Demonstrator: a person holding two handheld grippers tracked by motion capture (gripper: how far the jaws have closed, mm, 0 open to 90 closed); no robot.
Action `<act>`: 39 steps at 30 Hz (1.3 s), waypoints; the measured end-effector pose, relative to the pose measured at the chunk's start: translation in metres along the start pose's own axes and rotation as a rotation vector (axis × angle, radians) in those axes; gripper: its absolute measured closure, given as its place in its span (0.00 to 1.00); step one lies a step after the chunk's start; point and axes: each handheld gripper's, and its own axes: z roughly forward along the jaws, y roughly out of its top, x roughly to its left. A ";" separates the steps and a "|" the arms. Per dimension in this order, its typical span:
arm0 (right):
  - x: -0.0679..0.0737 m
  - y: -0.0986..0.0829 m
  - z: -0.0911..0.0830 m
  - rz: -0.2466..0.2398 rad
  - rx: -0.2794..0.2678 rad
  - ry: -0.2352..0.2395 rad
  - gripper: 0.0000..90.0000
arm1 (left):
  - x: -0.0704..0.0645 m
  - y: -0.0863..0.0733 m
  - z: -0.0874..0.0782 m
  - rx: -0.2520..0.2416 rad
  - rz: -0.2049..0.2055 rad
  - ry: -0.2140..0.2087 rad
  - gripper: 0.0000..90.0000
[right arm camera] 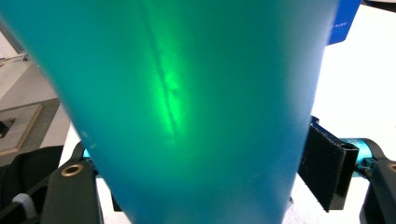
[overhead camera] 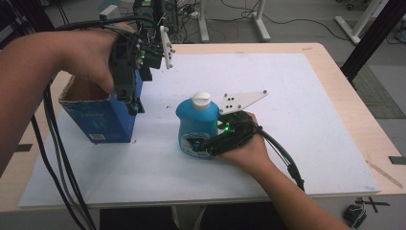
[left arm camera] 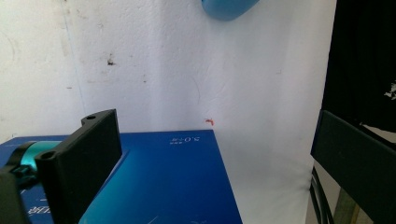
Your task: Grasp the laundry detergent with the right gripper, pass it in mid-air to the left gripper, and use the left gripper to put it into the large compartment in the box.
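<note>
A blue bottle (overhead camera: 197, 124) with a white cap (overhead camera: 201, 99) stands in the middle of the white mat (overhead camera: 297, 120). My right gripper (overhead camera: 198, 146) reaches in from the right and is shut on the bottle's lower body. In the right gripper view the bottle (right arm camera: 187, 93) sits tight between both jaws of that gripper (right arm camera: 201, 186). An open-topped blue cardboard box (overhead camera: 103, 120) stands at the left. My left gripper (overhead camera: 135, 106) points down over the box's right top corner. Its jaws (left arm camera: 215, 177) are open wide above the box's blue side (left arm camera: 173, 182).
The mat covers most of a light wooden table (overhead camera: 356, 110). Black cables (overhead camera: 57, 158) trail from the left gripper down over the table's near-left edge. Chair and desk legs stand on the floor beyond the far edge.
</note>
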 end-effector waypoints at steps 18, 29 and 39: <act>0.002 -0.001 0.002 -0.018 -0.007 -0.008 0.38 | 0.000 -0.001 0.000 0.000 -0.001 0.004 0.02; 0.007 -0.002 0.003 -0.058 -0.022 -0.015 0.48 | 0.000 -0.001 0.000 0.002 -0.004 0.006 0.02; 0.010 0.000 0.001 -0.098 -0.014 -0.028 0.51 | -0.002 0.002 -0.001 -0.001 -0.001 0.003 0.02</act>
